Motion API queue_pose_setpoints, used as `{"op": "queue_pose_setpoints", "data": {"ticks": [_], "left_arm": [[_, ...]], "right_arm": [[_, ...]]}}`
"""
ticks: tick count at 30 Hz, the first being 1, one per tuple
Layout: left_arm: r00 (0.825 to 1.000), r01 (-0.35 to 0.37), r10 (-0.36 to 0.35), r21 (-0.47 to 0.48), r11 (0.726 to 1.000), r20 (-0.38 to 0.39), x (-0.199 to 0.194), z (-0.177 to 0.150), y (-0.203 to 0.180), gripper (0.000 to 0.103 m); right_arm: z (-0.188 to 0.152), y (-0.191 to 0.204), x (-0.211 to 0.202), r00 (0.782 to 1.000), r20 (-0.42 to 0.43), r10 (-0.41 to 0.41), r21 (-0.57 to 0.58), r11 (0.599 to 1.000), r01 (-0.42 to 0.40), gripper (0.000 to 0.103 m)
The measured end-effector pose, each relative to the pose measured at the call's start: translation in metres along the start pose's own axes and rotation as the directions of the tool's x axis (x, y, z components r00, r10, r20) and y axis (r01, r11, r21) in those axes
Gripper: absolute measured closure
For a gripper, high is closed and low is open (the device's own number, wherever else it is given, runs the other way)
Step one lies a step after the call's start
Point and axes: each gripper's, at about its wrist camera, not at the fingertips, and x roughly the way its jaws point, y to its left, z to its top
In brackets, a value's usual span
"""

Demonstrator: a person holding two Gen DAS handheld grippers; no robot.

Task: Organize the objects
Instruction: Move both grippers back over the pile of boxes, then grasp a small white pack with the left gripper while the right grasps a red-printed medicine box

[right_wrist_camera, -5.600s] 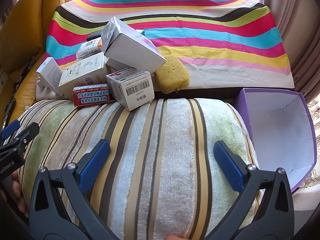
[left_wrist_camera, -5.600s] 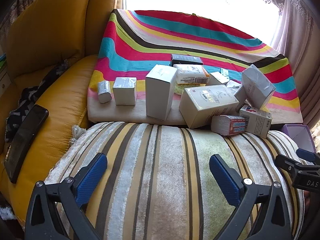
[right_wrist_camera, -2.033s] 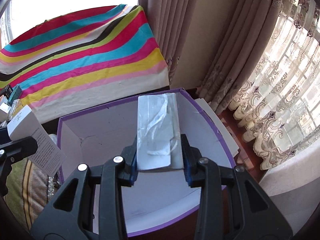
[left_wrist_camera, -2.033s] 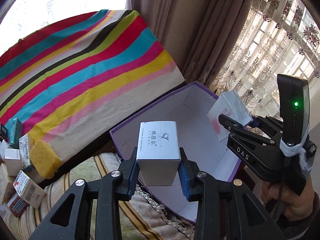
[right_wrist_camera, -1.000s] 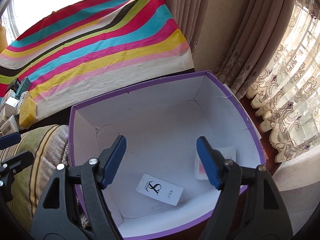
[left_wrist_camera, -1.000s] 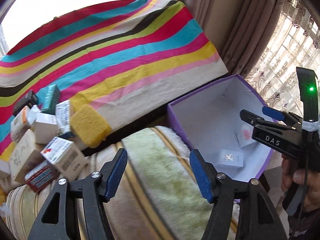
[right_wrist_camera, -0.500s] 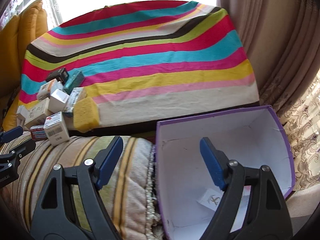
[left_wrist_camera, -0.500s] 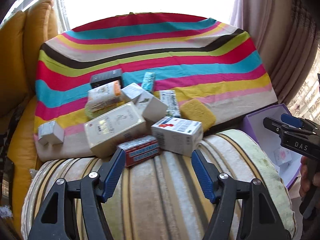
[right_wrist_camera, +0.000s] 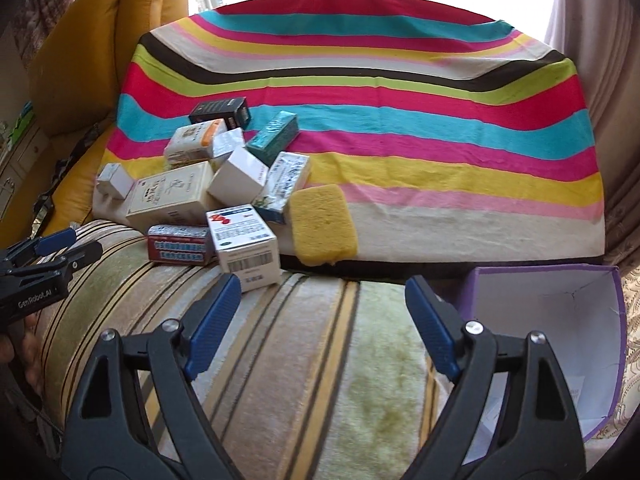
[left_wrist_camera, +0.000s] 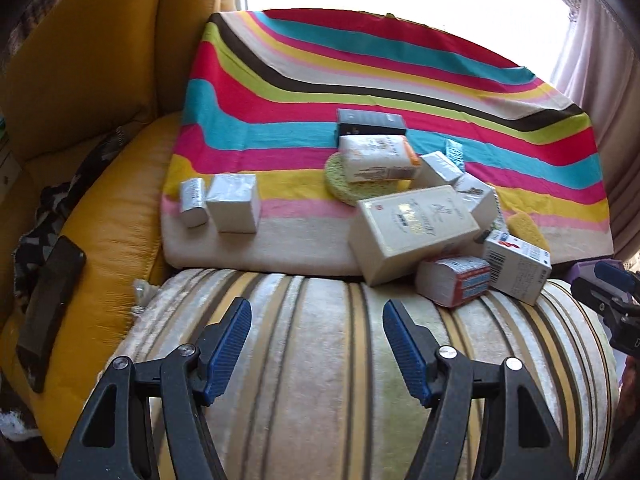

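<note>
Both empty: left gripper half-spread, right gripper wide after opening, low in frame over the striped cushion, boxes upper left, purple bin right.

A cloth is showing red, teal, pink, yellow, lime, brown and cream stripes, while the bolster cushion is wearing cream, olive and dark stripes. A yellow sponge is glowing beside a purple, white-lined box and mustard-yellow armchair.
</note>
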Motion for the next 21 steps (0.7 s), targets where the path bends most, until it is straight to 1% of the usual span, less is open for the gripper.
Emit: {"op": "queue_pose_setpoints", "data": {"ticks": [5,8,15,17,21], "left_arm": [[0.998,-0.06,0.06,-0.051,0.997,0.008,0.006,0.014,0.036,0.034],[0.998,-0.065,0.066,-0.071,0.995,0.006,0.012,0.025,0.051,0.034],[0.997,-0.078,0.079,-0.055,0.995,0.005,0.032,0.051,0.056,0.034],[0.997,-0.074,0.074,-0.052,0.996,0.002,0.039,0.058,0.057,0.034],[0.996,-0.088,0.087,-0.033,0.996,-0.003,0.052,0.069,0.055,0.034]], "right_arm": [[0.007,0.013,0.013,0.999,-0.021,0.029,-0.039,0.999,-0.03,0.017],[0.012,0.021,0.02,0.999,-0.028,0.038,-0.064,0.997,-0.039,0.017],[0.02,0.04,0.033,0.996,-0.058,0.063,-0.129,0.989,-0.07,0.017],[0.021,0.042,0.037,0.996,-0.065,0.065,-0.138,0.988,-0.073,0.017],[0.024,0.046,0.042,0.995,-0.075,0.067,-0.148,0.986,-0.077,0.017]]}}
